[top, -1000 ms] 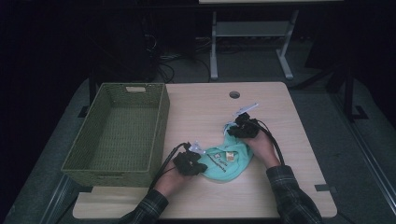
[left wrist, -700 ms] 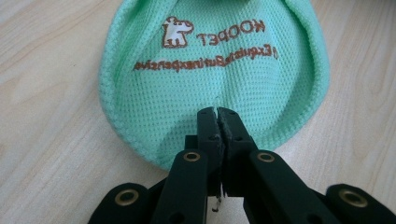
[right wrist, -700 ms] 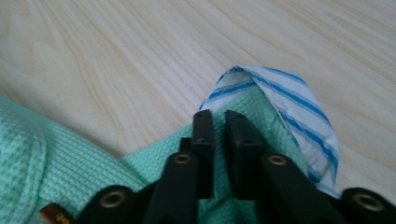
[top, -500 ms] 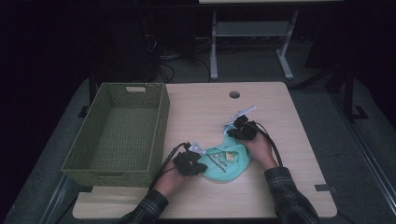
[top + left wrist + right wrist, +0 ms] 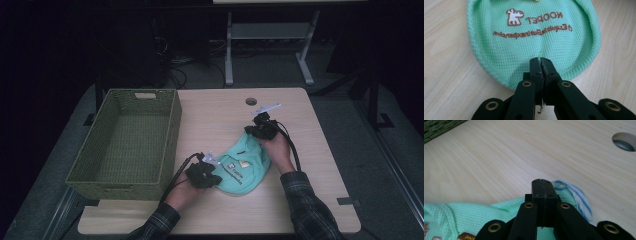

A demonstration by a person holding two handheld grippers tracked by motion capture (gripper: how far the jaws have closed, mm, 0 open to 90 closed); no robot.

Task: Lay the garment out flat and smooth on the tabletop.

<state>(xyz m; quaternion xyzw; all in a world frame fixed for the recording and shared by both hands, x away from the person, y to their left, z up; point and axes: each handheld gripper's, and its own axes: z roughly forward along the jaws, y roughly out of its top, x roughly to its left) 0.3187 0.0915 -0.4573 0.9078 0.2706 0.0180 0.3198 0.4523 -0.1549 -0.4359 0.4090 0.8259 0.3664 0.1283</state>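
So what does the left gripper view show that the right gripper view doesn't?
Left gripper view alone: the printed dog logo and lettering on the green garment, with the left gripper shut on its hem. Right gripper view alone: the table's round hole, a basket corner, and a blue-striped edge, with the right gripper shut at the cloth. Both share the garment and the wooden table.

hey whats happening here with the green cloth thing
A person works at a wooden table with a gripper in each hand. The left gripper is shut on the near edge of a mint-green knit garment; the right gripper is shut at its far end. The garment lies flat on the table, beside an empty woven basket.
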